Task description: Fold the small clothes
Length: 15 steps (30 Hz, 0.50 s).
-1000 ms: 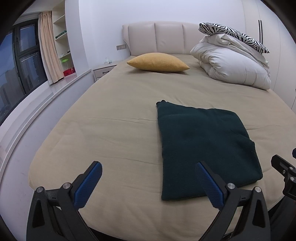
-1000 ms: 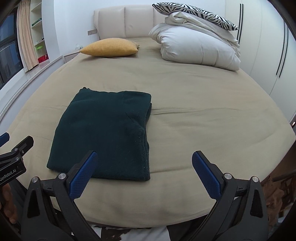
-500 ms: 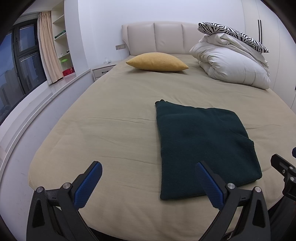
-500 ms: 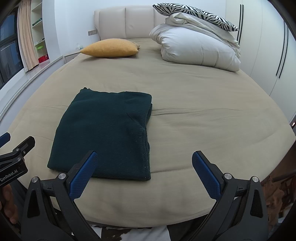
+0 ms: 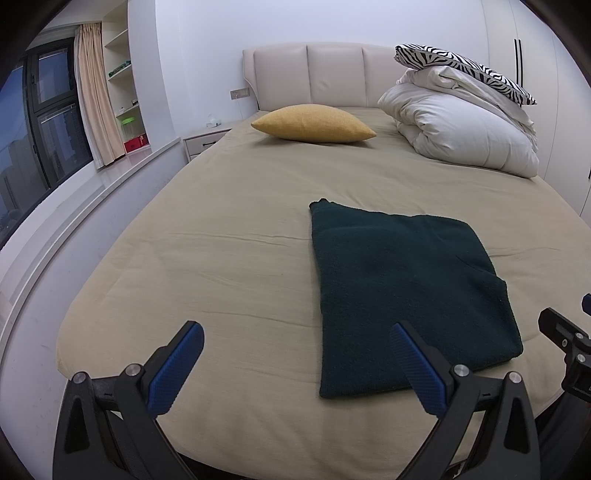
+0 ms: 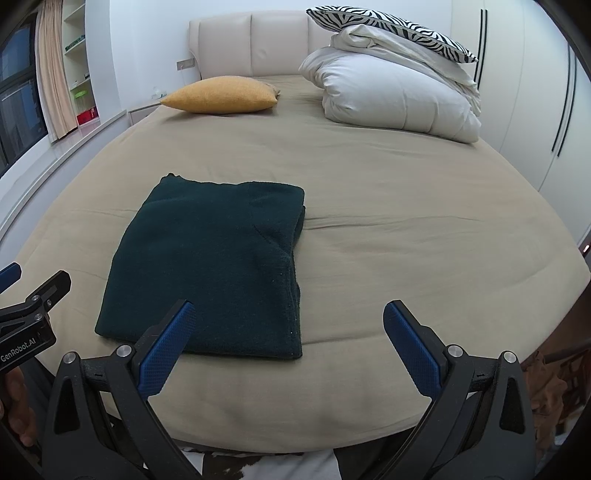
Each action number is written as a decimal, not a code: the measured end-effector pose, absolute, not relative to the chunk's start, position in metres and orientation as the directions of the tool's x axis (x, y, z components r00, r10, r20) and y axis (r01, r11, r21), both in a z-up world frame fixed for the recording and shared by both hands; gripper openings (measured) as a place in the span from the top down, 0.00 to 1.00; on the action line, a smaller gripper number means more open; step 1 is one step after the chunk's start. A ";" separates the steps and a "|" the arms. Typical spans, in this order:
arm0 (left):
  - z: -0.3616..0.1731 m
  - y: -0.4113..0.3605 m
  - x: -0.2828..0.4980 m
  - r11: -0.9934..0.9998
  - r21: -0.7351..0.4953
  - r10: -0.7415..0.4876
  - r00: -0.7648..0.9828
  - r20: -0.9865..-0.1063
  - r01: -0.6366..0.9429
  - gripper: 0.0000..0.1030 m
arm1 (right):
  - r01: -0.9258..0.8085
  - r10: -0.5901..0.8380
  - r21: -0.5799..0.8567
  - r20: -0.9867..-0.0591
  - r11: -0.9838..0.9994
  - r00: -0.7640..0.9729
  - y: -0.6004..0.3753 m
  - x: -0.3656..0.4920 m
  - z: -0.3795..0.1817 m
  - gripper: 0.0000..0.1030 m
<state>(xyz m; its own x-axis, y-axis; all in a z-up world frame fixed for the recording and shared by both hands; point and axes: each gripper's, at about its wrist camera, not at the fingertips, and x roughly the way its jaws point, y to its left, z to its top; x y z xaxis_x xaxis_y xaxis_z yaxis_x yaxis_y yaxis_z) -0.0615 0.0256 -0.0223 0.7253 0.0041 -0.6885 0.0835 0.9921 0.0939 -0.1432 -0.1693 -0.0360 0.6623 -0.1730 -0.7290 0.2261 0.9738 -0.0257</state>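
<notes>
Well apart, both the left hand-held gripper [image 5: 295, 363] and right hand-held gripper [image 6: 290, 345] hover wide-jawed over the folded green garment [image 6: 214, 269]

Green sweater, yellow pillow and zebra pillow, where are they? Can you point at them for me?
Green sweater [image 6: 207, 266], right wrist view, middle of the folded top.
Yellow pillow [image 5: 312, 123], left wrist view, middle of its front.
Zebra pillow [image 6: 388, 29], right wrist view, middle of its striped side.
</notes>
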 end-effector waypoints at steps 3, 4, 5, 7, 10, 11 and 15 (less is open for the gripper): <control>-0.022 0.026 -0.062 0.992 0.094 0.004 0.725 -0.689 0.084 0.00 | 0.227 -0.173 -0.026 -0.730 0.974 0.662 -0.169 -0.143 -0.036 0.00; -0.022 0.025 -0.062 0.992 0.094 0.004 0.725 -0.689 0.084 0.00 | 0.227 -0.174 -0.025 -0.729 0.973 0.662 -0.168 -0.143 -0.036 0.00; -0.022 0.025 -0.062 0.992 0.094 0.004 0.725 -0.689 0.083 0.00 | 0.226 -0.173 -0.026 -0.729 0.974 0.662 -0.169 -0.143 -0.036 0.00; -0.022 0.025 -0.062 0.992 0.094 0.005 0.725 -0.689 0.083 0.00 | 0.220 -0.170 -0.027 -0.729 0.975 0.663 -0.170 -0.143 -0.036 0.00; -0.022 0.024 -0.062 0.992 0.095 0.005 0.725 -0.689 0.082 0.00 | 0.222 -0.173 -0.030 -0.731 0.975 0.660 -0.171 -0.142 -0.036 0.00; -0.023 0.024 -0.062 0.992 0.095 0.006 0.725 -0.689 0.082 0.00 | 0.221 -0.173 -0.031 -0.731 0.975 0.660 -0.171 -0.142 -0.036 0.00; -0.022 0.024 -0.063 0.992 0.095 0.007 0.725 -0.689 0.081 0.00 | 0.218 -0.171 -0.031 -0.731 0.975 0.661 -0.172 -0.142 -0.037 0.00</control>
<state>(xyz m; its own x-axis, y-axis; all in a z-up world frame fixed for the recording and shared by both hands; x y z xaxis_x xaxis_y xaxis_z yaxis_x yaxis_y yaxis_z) -0.0631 0.0239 -0.0221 0.7250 0.0066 -0.6887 0.0807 0.9922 0.0946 -0.1423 -0.1719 -0.0367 0.6608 -0.1711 -0.7307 0.2181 0.9754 -0.0312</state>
